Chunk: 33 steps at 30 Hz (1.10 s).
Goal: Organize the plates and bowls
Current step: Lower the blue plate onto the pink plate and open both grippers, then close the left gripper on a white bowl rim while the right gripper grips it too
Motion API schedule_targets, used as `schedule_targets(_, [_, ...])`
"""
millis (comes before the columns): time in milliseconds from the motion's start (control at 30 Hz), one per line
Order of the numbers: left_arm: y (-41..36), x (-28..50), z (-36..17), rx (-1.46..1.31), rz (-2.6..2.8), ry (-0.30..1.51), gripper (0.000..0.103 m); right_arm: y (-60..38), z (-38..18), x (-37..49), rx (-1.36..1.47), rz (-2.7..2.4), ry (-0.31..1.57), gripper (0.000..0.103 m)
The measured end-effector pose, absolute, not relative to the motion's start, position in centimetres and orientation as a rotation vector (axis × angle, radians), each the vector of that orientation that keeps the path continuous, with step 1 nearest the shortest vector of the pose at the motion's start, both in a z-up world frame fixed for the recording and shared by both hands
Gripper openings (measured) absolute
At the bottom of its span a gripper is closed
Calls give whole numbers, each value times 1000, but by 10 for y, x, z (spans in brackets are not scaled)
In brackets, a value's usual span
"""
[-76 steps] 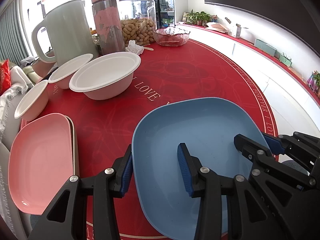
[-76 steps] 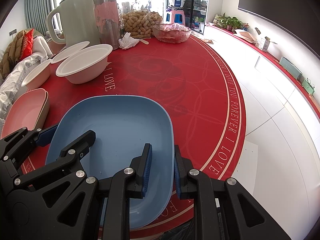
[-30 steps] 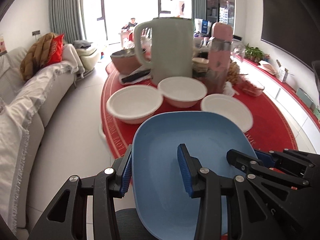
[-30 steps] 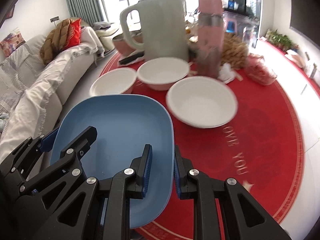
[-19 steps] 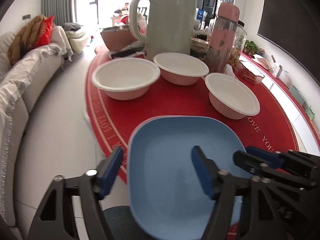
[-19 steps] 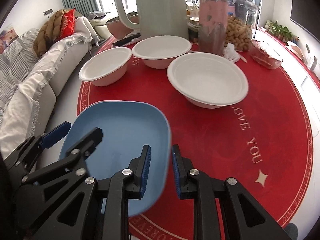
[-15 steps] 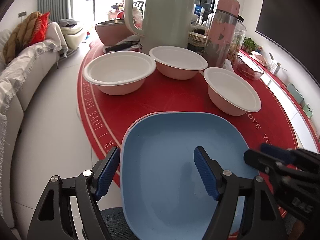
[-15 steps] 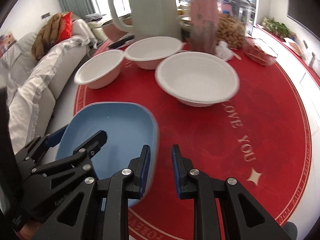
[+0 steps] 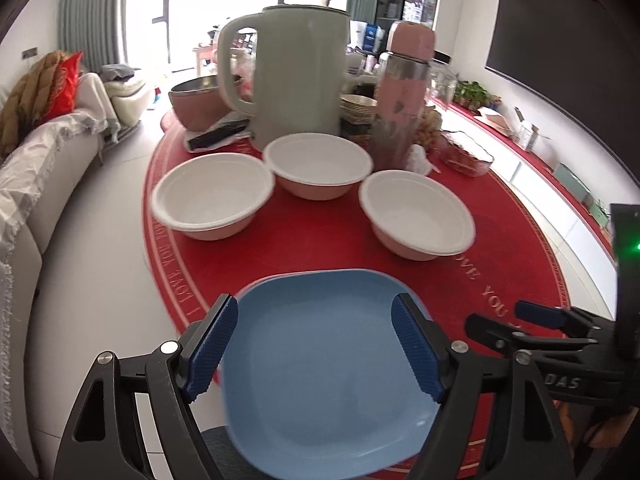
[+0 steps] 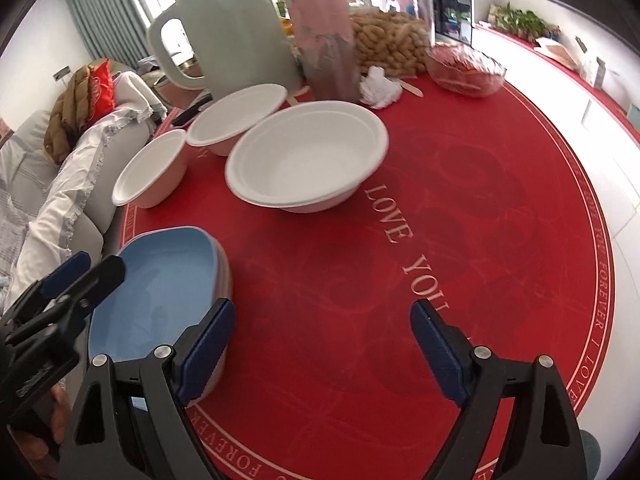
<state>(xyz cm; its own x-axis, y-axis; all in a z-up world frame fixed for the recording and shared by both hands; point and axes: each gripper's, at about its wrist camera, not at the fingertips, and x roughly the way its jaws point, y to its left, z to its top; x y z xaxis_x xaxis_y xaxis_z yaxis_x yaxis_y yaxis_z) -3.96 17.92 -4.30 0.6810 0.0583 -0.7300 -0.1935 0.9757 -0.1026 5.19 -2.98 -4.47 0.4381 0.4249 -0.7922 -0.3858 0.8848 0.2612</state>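
Count of task items: three white bowls and one blue plate in plain sight, the plate resting on a stack whose lower edges show pinkish in the right wrist view; how many plates lie beneath cannot be told.

The blue plate sits at the near edge of the red tabletop, overhanging it slightly in the left wrist view. Beyond it the bowls stand in a loose row: the left bowl, the middle bowl and the right bowl. The left and middle bowls touch or nearly touch at their rims; the right bowl stands apart from both. All three are upright.

Other items, one of each: a pale green kettle directly behind the middle bowl, a pink bottle beside it, a glass jar of peanuts, and a clear glass dish further right.

The left gripper is spread wide, its blue-padded fingers standing to either side of the blue plate. Whether the pads contact the rim cannot be told; nothing is clamped.

The right gripper is likewise spread wide over bare red tabletop, holding nothing. Its left finger lies just beside the plate stack; contact cannot be confirmed.
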Motion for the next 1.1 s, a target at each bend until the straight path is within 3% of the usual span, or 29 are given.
schedule_targets(600, [170,64,-38,-329,167,989,82,-78,-35,127,139,454,1023,90])
schedule_targets(1100, [187,134,-92,-460,263,1206,82,-32,-57,191,39,486,1081,90])
